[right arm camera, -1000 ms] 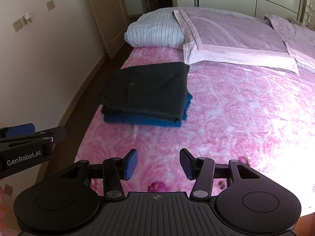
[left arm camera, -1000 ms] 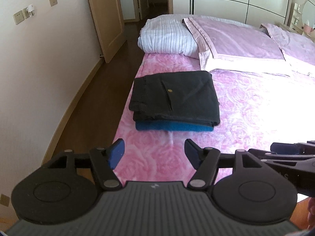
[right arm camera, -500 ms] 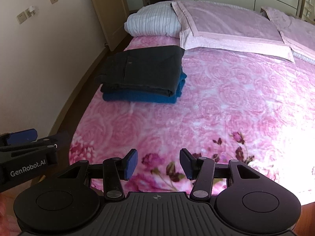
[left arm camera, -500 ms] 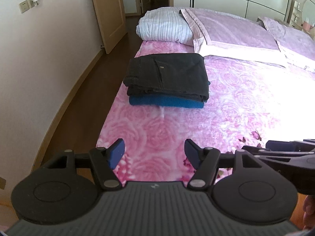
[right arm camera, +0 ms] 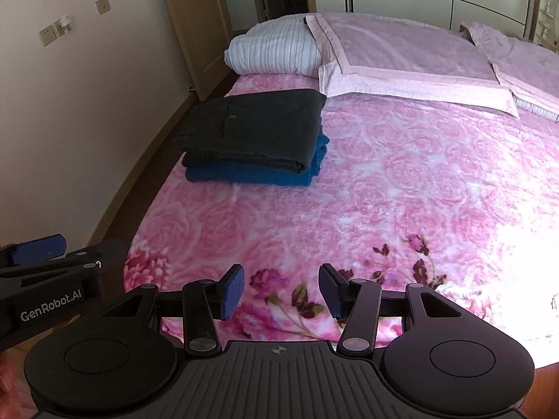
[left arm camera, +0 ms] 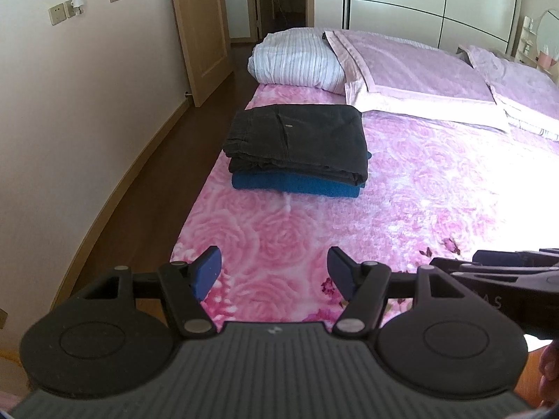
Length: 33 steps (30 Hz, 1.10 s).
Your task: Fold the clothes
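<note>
Folded dark grey trousers (left arm camera: 300, 139) (right arm camera: 255, 129) lie on top of a folded blue garment (left arm camera: 297, 183) (right arm camera: 251, 174), stacked near the left edge of the pink floral bed (left arm camera: 401, 202) (right arm camera: 401, 192). My left gripper (left arm camera: 274, 272) is open and holds nothing, hovering over the bed's foot end well short of the stack. My right gripper (right arm camera: 279, 291) is open too and holds nothing, over the flower print at the foot edge. Each gripper shows at the side of the other's view.
A striped white pillow (left arm camera: 297, 61) and pink pillows (left arm camera: 412, 70) lie at the head of the bed. A wall (left arm camera: 70, 122), wood floor (left arm camera: 146, 181) and a door (left arm camera: 202, 31) run along the left. White wardrobe doors (left arm camera: 436, 0) stand behind.
Both grippers have drawn back from the stack toward the foot of the bed, so the folded clothes look farther away. Both stayed open with nothing held.
</note>
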{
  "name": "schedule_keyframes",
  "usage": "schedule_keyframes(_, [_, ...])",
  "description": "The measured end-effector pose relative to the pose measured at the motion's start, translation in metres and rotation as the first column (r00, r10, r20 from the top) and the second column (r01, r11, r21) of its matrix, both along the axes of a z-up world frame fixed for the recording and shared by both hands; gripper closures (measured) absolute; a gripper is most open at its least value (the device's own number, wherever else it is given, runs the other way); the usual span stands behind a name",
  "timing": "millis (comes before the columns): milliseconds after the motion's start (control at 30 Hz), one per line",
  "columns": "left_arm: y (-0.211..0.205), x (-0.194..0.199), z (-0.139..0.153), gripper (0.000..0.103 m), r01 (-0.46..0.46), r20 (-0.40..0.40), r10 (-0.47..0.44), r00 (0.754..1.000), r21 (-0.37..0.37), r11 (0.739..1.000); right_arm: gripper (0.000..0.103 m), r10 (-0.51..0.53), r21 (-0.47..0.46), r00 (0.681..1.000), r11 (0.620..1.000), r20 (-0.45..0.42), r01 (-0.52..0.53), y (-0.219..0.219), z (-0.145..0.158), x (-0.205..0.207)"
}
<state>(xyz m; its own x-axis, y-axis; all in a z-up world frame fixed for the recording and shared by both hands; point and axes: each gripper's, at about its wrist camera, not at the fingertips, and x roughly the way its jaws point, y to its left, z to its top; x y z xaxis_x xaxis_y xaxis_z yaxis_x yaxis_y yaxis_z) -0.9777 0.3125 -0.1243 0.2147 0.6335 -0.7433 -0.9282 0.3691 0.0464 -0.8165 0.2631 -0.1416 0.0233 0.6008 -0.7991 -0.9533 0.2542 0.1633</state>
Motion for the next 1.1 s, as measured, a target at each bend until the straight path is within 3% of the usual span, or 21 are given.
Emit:
schedule_keyframes(533, [0.041, 0.006, -0.023, 0.039, -0.001, 0.002, 0.002, 1.0, -0.007, 1.0, 0.052, -0.005, -0.01, 1.0, 1.0, 0.006, 0.005, 0.035, -0.023, 0.005])
schedule_keyframes(1100, [0.108, 0.01, -0.039, 0.039, 0.012, -0.005, -0.012, 1.0, -0.033, 0.999, 0.052, -0.001, -0.039, 1.0, 0.999, 0.005, 0.002, 0.099, -0.042, 0.005])
